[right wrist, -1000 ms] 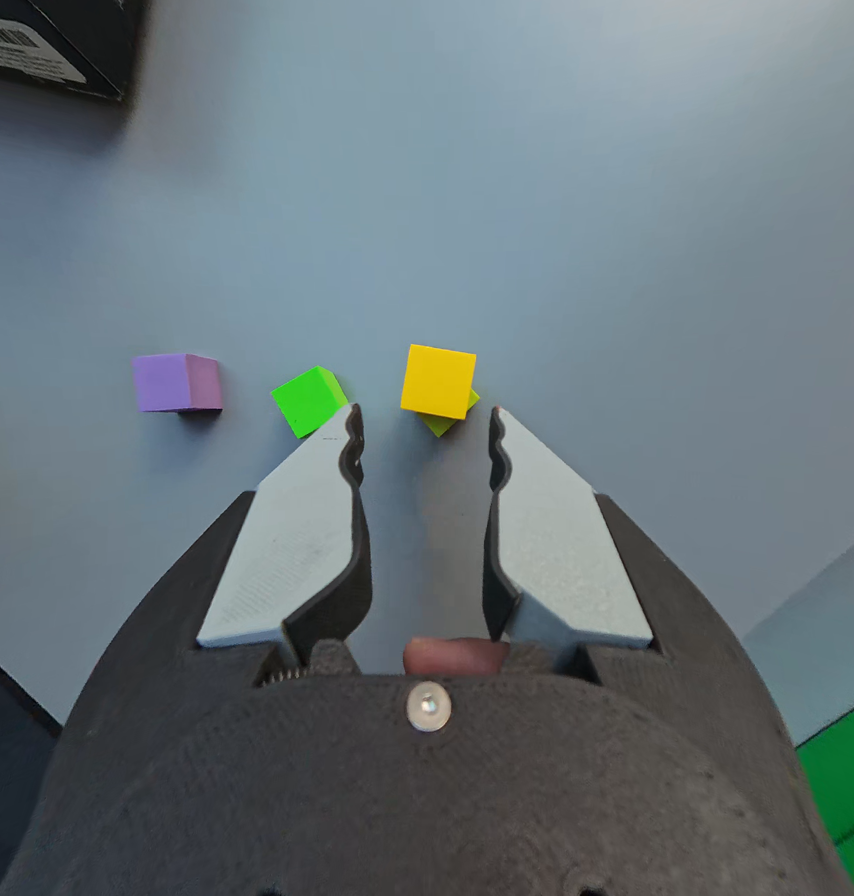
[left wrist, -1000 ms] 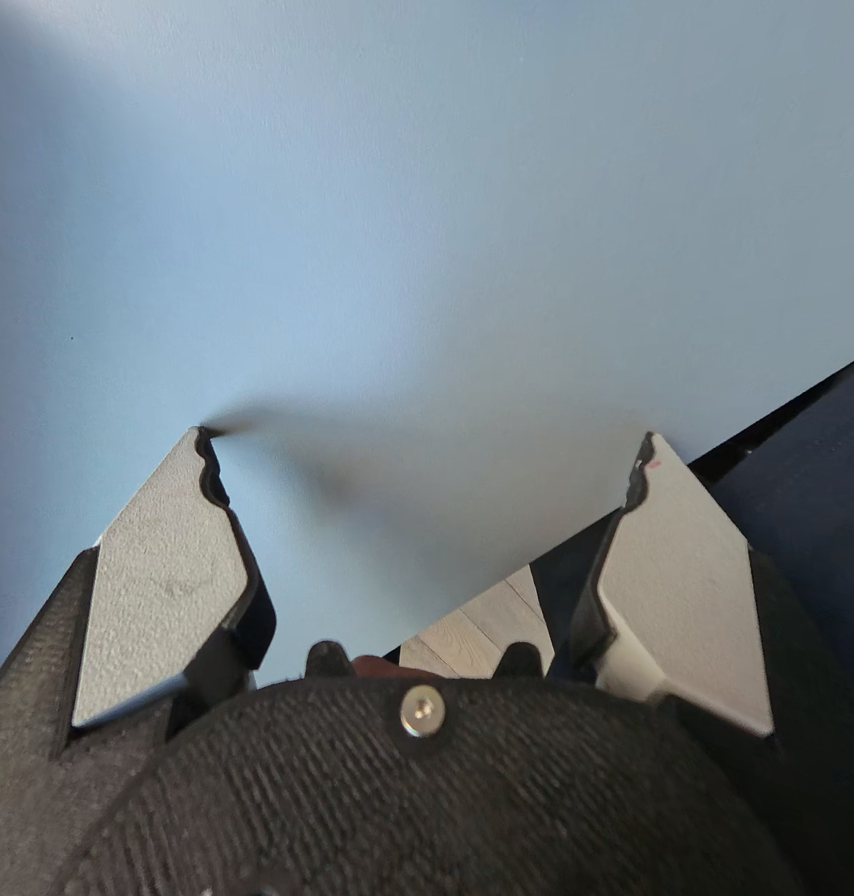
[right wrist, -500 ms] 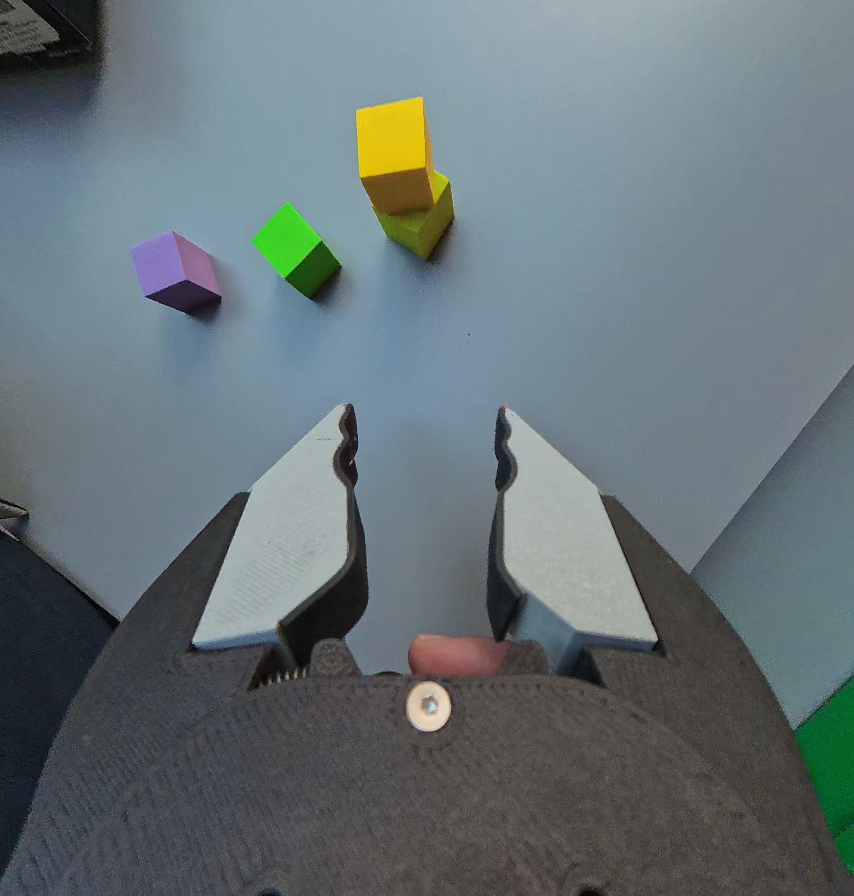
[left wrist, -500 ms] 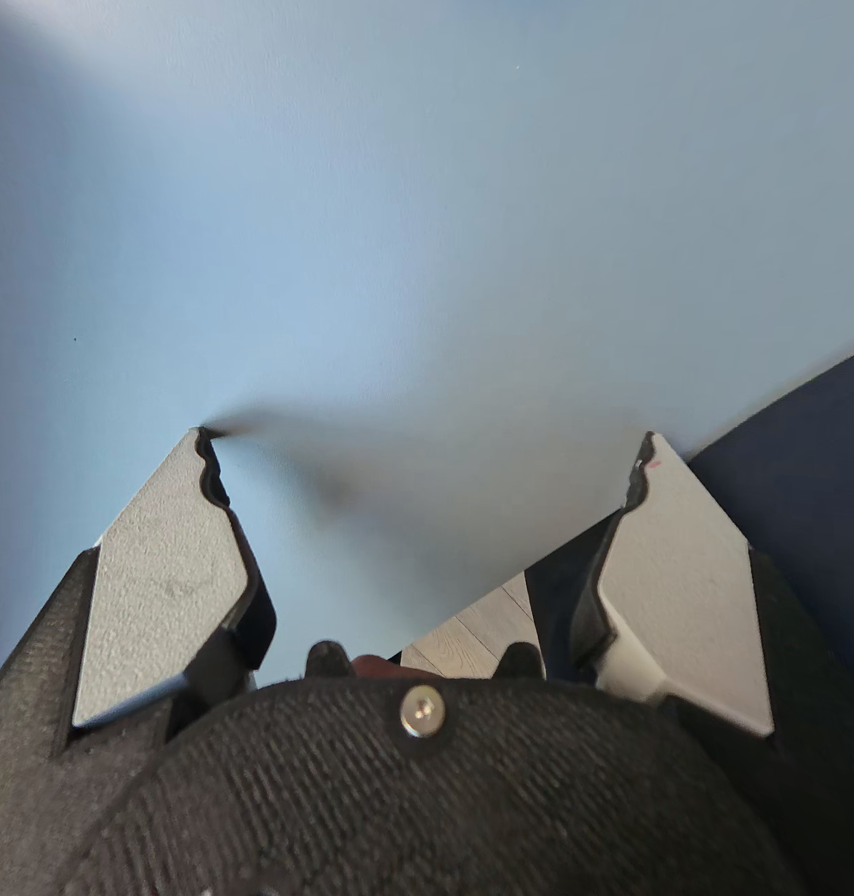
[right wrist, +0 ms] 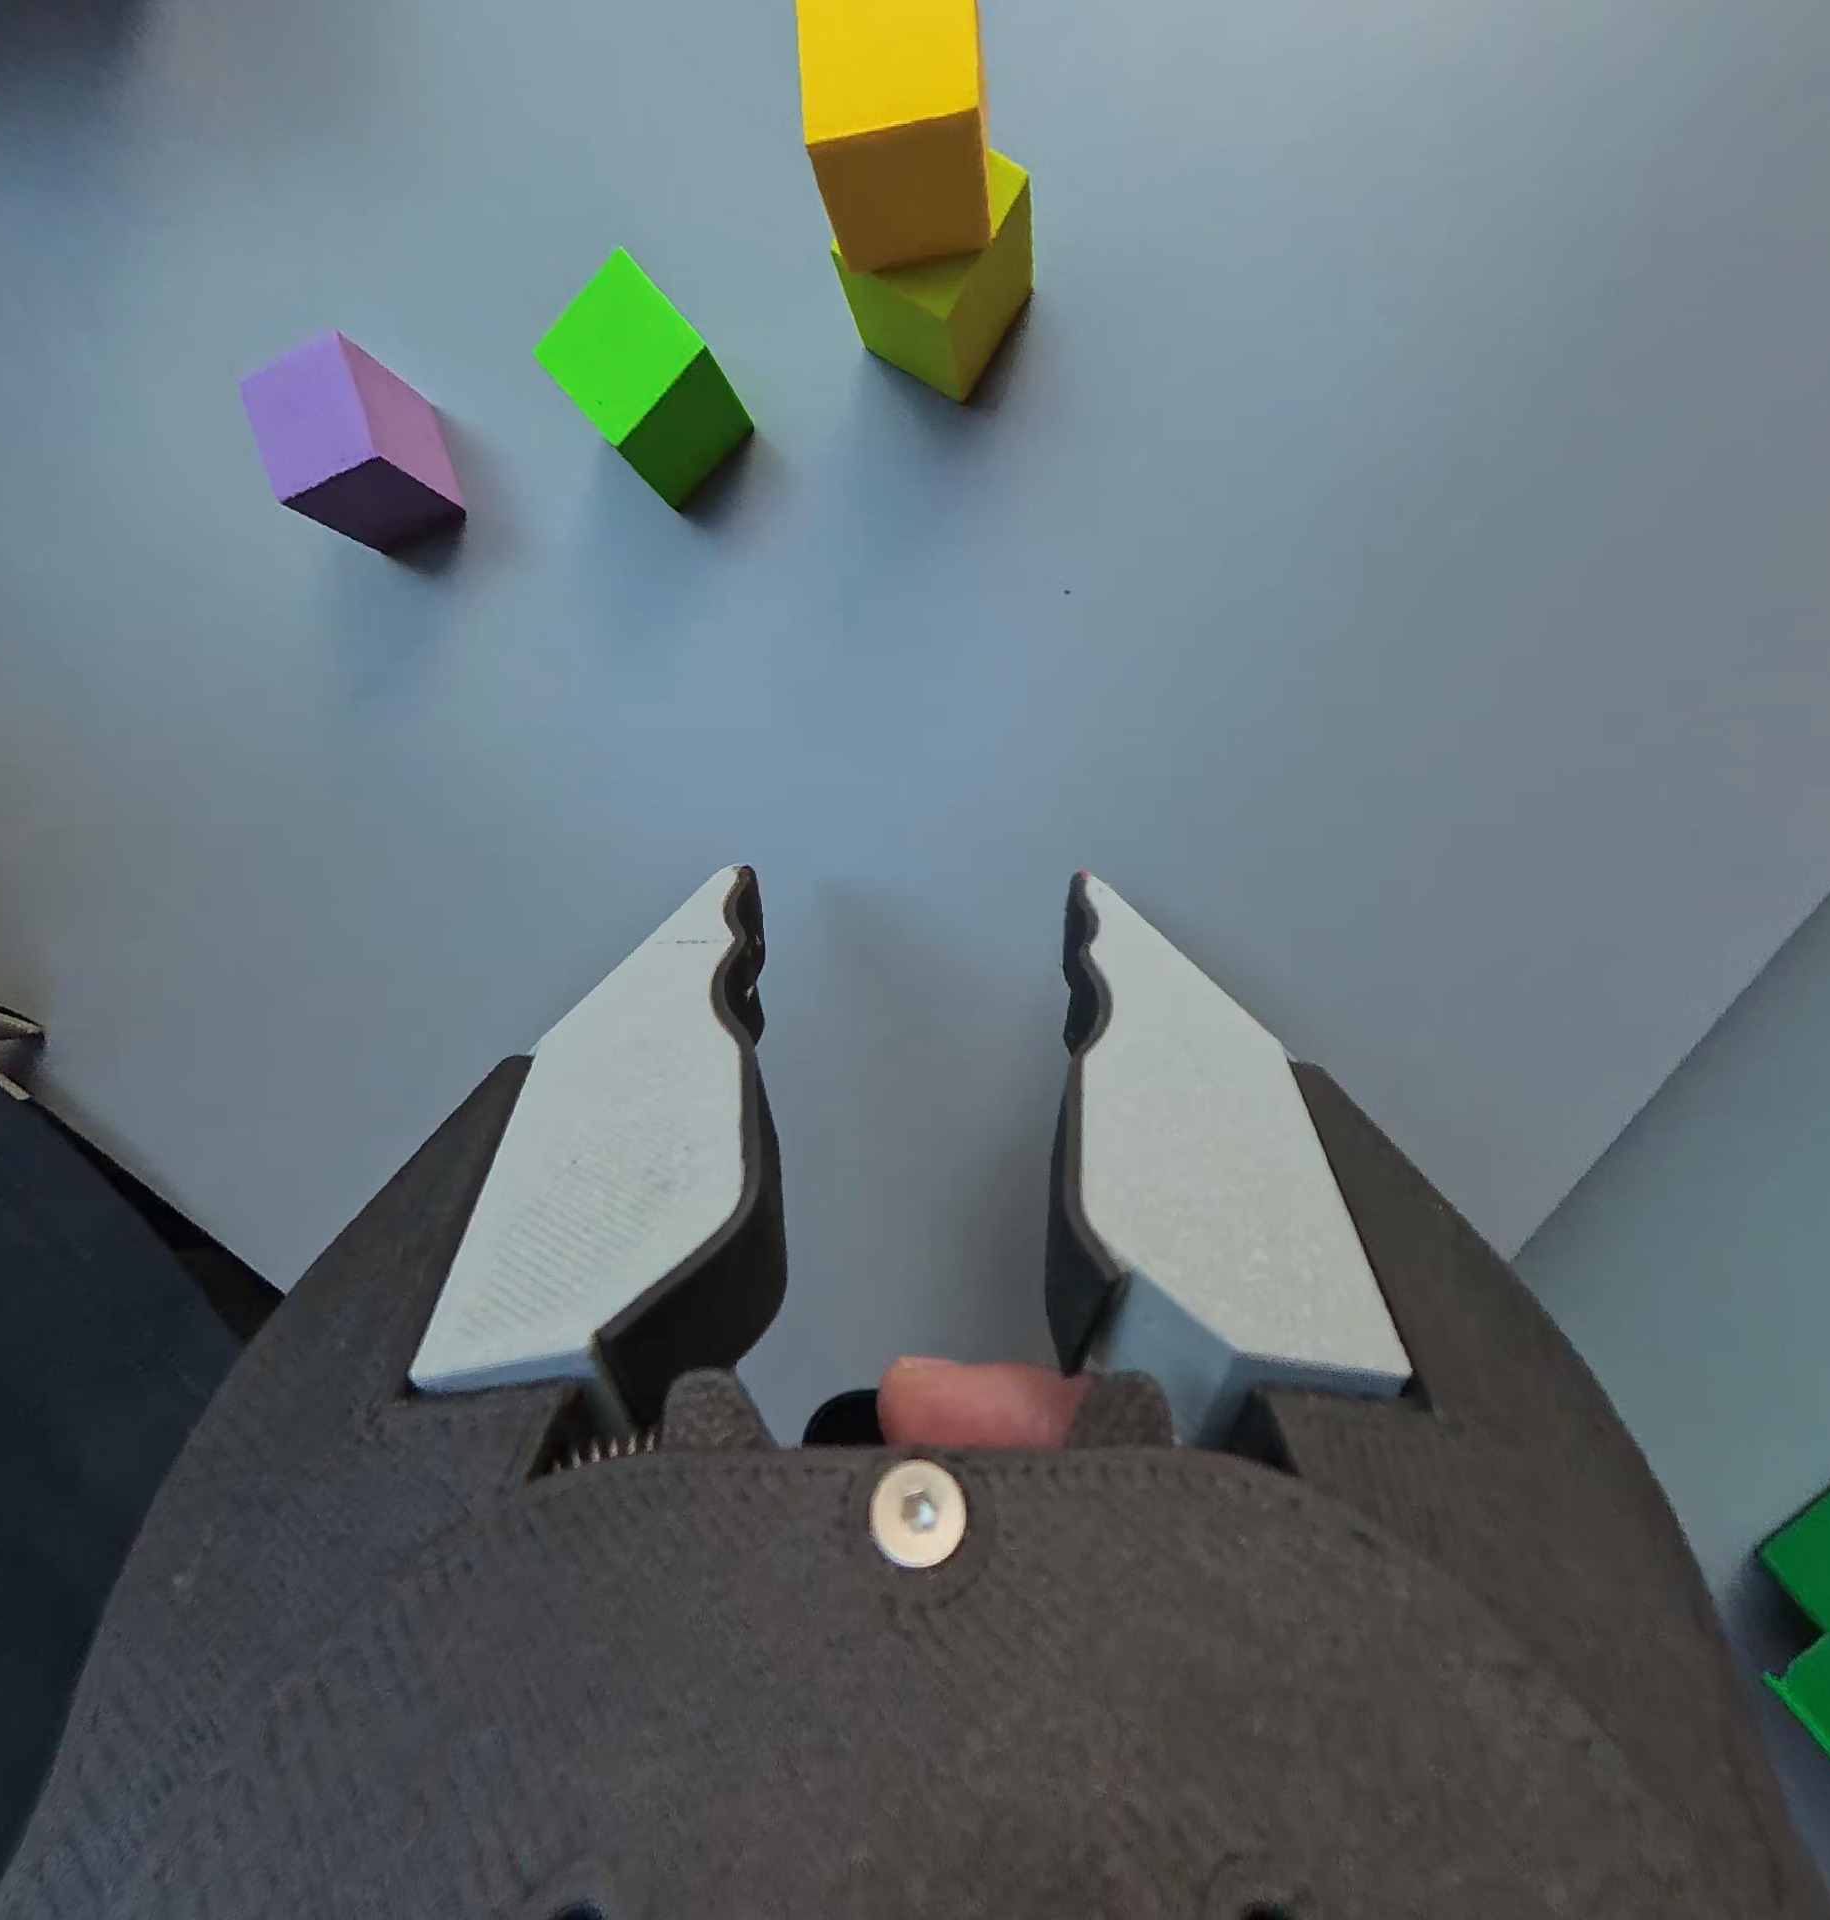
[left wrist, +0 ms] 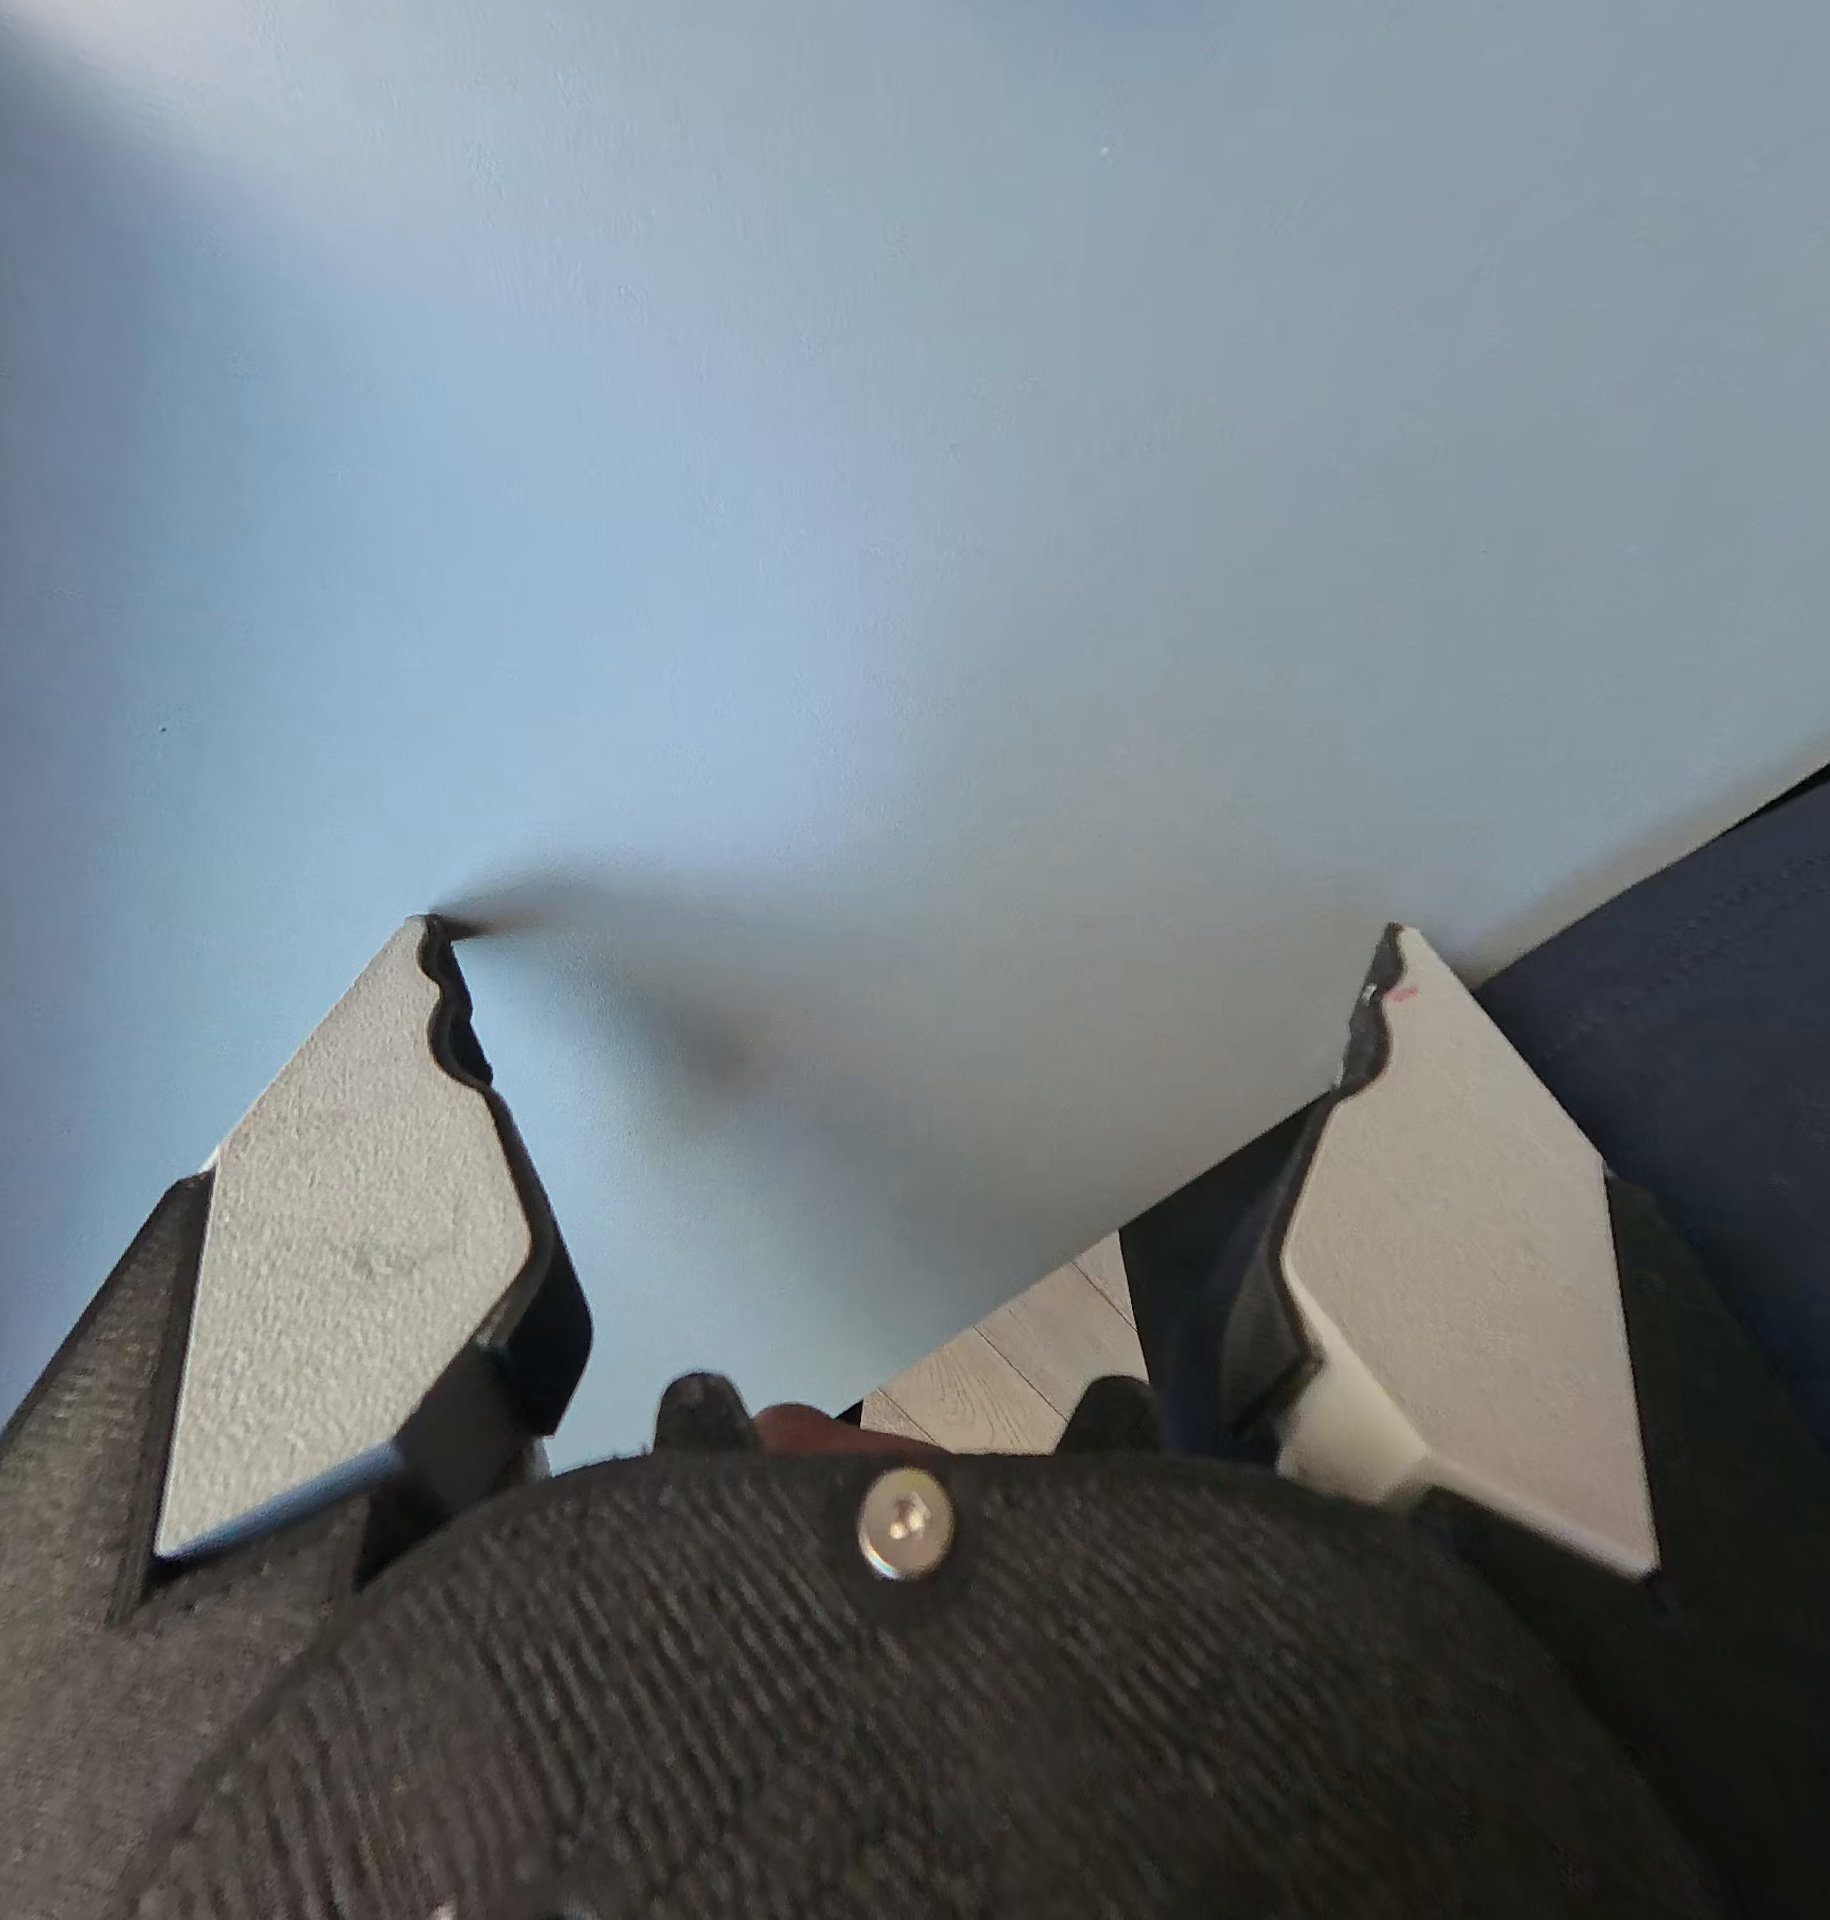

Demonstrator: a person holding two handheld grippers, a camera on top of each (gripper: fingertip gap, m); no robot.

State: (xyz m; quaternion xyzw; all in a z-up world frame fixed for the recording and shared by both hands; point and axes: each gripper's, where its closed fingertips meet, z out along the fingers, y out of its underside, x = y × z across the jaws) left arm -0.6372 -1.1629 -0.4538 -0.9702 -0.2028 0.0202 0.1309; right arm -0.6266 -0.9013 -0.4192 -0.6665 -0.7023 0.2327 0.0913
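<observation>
The left gripper (left wrist: 911, 925) has its jaws spread very wide with nothing between them. Its left fingertip (left wrist: 428, 935) appears to rest on the pale blue table (left wrist: 890, 468), casting a dark shadow from that point.

The right gripper (right wrist: 911, 878) is partly open and holds nothing; only bare table (right wrist: 1306, 623) shows between its pads. Well ahead of it, a yellow cube (right wrist: 895, 135) sits on an olive-green cube (right wrist: 942, 301). To the left of that stack a bright green cube (right wrist: 641, 379) and a purple cube (right wrist: 350, 442) stand apart on the table.
</observation>
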